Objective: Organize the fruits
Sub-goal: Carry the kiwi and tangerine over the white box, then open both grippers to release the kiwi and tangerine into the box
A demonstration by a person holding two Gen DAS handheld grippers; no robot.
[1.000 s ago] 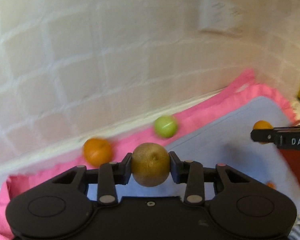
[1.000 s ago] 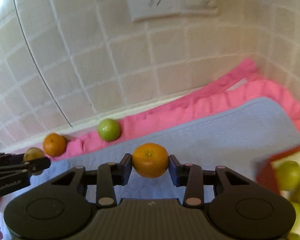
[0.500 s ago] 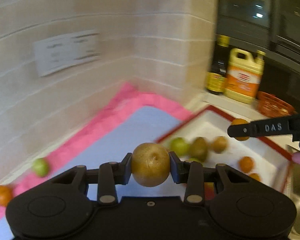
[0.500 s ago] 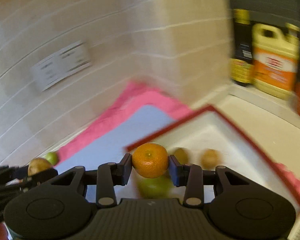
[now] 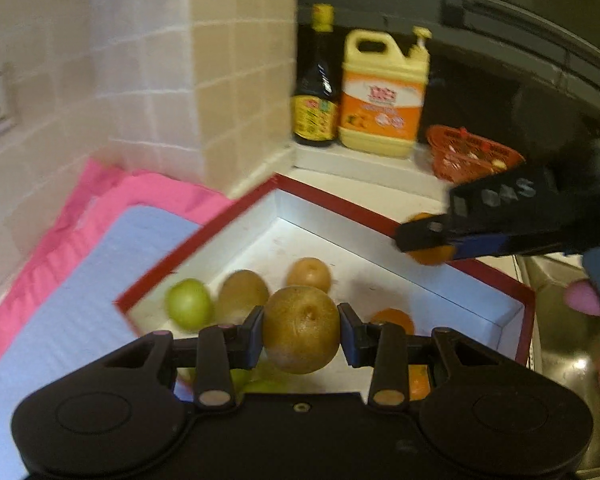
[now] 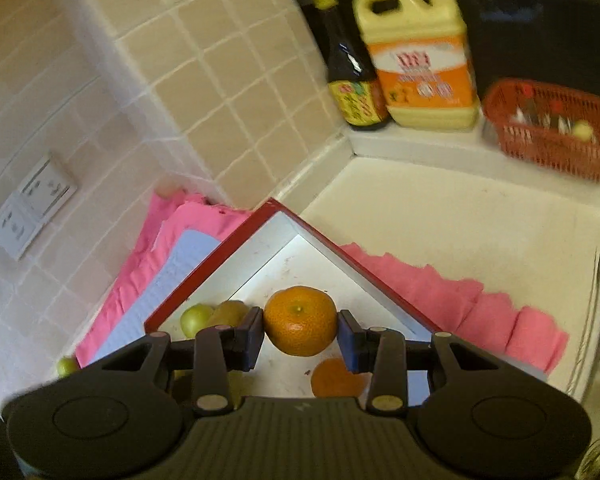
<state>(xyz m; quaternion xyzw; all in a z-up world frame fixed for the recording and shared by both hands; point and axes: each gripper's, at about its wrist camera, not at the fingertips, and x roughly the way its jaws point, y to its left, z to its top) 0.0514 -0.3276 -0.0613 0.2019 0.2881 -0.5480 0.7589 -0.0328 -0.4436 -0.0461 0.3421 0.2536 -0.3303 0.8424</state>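
Fruits are in both my tongs: the left tongs (image 5: pixel 301 330) grip a brown kiwi (image 5: pixel 301 329), the right tongs (image 6: pixel 300 334) an orange mandarin (image 6: pixel 300 320). A second ago both hung over the blue mat (image 5: pixel 80 300) by the tiled wall; now I have swung them across, above the red-rimmed box (image 5: pixel 332 204). So the carry looks nearly done and only the drop remains. In the box lie a green fruit (image 5: pixel 189 303), two more kiwis and some mandarins. The held kiwi is round, dull and dimpled.
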